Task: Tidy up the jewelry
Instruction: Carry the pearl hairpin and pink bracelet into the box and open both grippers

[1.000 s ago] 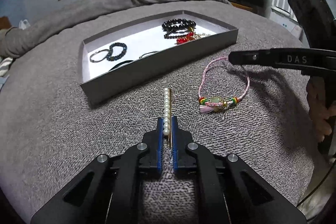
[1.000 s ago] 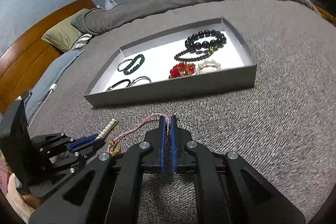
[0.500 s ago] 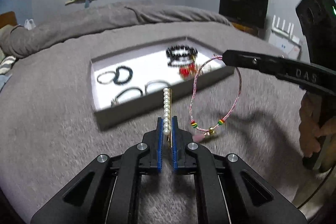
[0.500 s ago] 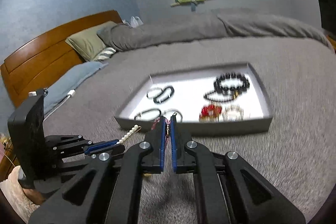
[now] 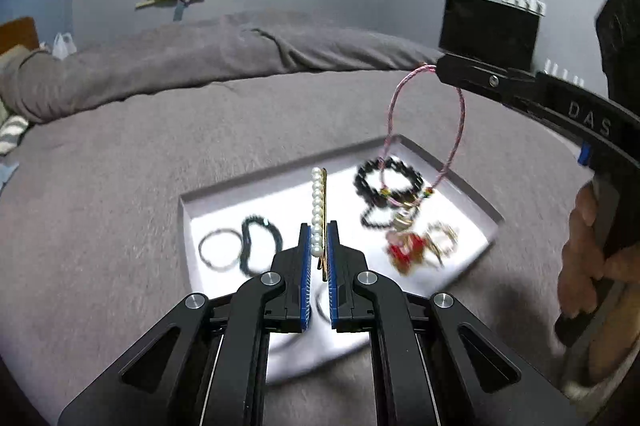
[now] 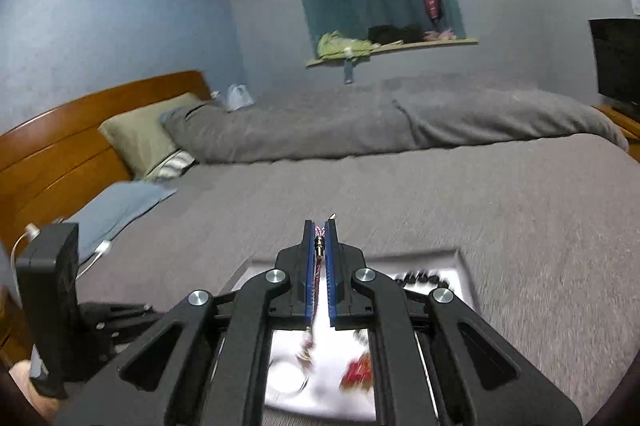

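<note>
Two items are up in the air over a grey bed (image 5: 120,146). Tray (image 5: 472,194) sits mid-frame in left wrist view, w/ black bead bracelets (image 5: 390,182) and a red piece (image 5: 408,250) inside, blurred. Right tongs (image 6: 319,238), entering from upper right, are pinching a pink cord bracelet (image 5: 460,122); its loop dangles above tray's right part. Left tongs (image 5: 319,246) are pressed on a pearl hair clip (image 5: 318,202), pointing up over tray centre. Risk, prob.: swinging charm end snags the beads, or a drop from this height bounces the clip out.
</note>
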